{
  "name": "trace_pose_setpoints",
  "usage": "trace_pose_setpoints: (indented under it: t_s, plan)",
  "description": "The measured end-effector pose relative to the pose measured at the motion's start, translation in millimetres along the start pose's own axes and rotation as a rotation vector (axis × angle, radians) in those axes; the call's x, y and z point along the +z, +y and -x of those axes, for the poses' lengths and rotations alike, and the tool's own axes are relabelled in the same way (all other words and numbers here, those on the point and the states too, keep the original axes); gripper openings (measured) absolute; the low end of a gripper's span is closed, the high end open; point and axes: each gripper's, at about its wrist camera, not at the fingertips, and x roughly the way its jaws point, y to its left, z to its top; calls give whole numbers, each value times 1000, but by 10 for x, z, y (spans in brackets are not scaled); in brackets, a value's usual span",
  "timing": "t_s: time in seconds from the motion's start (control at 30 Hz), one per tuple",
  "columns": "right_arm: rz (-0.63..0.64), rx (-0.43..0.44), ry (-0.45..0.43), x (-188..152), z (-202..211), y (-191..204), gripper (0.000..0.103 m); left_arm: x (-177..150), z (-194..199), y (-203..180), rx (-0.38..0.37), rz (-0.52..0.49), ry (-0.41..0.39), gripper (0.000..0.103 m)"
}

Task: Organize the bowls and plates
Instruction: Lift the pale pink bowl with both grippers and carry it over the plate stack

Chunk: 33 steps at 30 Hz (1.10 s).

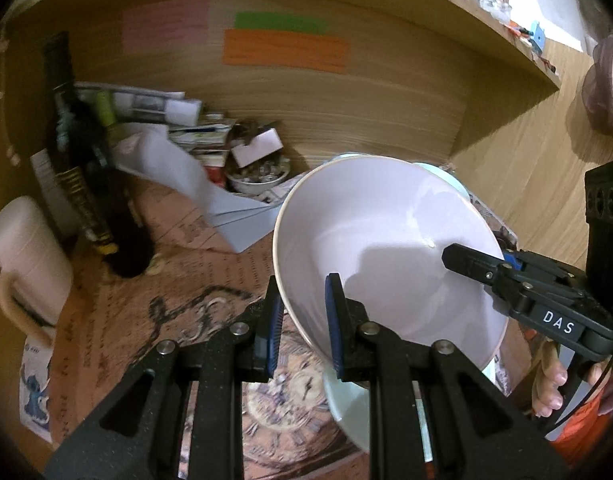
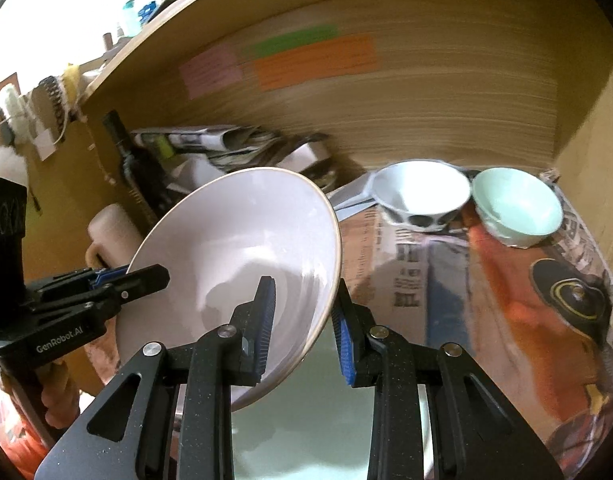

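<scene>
A large pale lilac bowl (image 1: 386, 248) is held in the air inside a wooden shelf, tilted. My left gripper (image 1: 304, 320) is shut on its near rim, one finger inside and one outside. My right gripper (image 2: 304, 328) is shut on the opposite rim of the same bowl (image 2: 242, 248); it also shows in the left wrist view (image 1: 478, 260). A pale green plate (image 2: 326, 420) lies under the bowl; it also shows in the left wrist view (image 1: 346, 412). A white bowl (image 2: 422, 192) and a mint green bowl (image 2: 518, 204) stand at the back right.
Newspaper (image 2: 486, 280) lines the shelf floor. A dark bottle (image 1: 86, 168), a white mug (image 1: 26, 256), loose papers (image 1: 178, 168) and a small bowl of odds (image 1: 258, 176) crowd the back left. The shelf's side wall (image 2: 594, 152) stands at the right.
</scene>
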Motion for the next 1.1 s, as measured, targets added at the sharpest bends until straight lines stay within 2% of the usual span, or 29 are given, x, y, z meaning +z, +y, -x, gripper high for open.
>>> trace_pose_setpoints:
  t_s: [0.57, 1.1]
  plan:
    - [54, 88, 77, -204, -260, 575, 25, -435, 408, 543, 82, 91, -21, 20]
    - [93, 106, 193, -385, -670, 854, 25, -770, 330, 978, 100, 187, 45, 20]
